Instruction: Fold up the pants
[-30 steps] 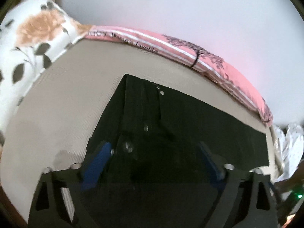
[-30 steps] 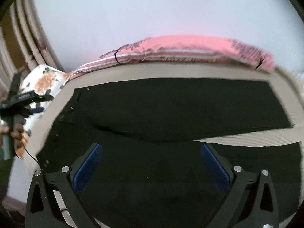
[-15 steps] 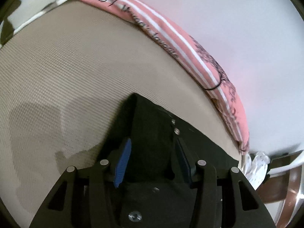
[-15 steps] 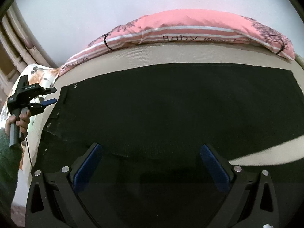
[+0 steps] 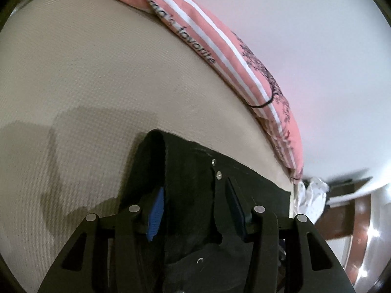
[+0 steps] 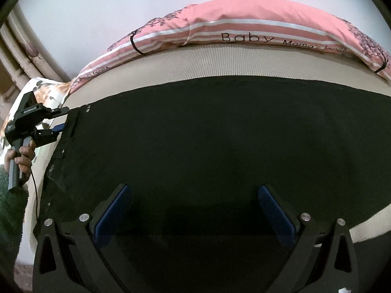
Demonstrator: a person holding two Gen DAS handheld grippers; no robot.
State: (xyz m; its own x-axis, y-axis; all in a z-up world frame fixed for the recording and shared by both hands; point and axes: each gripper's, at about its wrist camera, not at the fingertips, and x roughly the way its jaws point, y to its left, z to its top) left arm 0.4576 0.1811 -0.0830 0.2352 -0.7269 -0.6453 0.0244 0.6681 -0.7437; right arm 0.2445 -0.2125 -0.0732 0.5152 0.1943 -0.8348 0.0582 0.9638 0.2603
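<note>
1. Left gripper [image 5: 195, 202]: jaws narrowed around a raised fold of the pants [image 5: 188, 185] at the waistband corner. Blue pad [image 5: 155, 213] lies against one side of the cloth, the dark finger against the other. Cloth bunches up between them.
2. Right gripper [image 6: 194, 210]: jaws wide apart, nothing between the pads. It hovers low over the middle of the pants [image 6: 207, 151]; contact cannot be told.
3. Pants: black, spread flat and lengthwise across the beige bed [image 6: 195, 66]. Waistband end, with metal studs [image 5: 217, 169], points toward the left gripper.
4. From the right wrist view, the left gripper [image 6: 57, 122] sits at the waistband edge, tips touching the cloth; a hand [image 6: 23, 153] holds its handle, with a cable hanging below.
5. Pink striped pillow [image 6: 244, 17], printed "Baby", lies along the far edge of the bed, against a white wall [image 5: 293, 24].
6. Floral pillow [image 6: 48, 90] rests at the bed's head, just beyond the left gripper.
</note>
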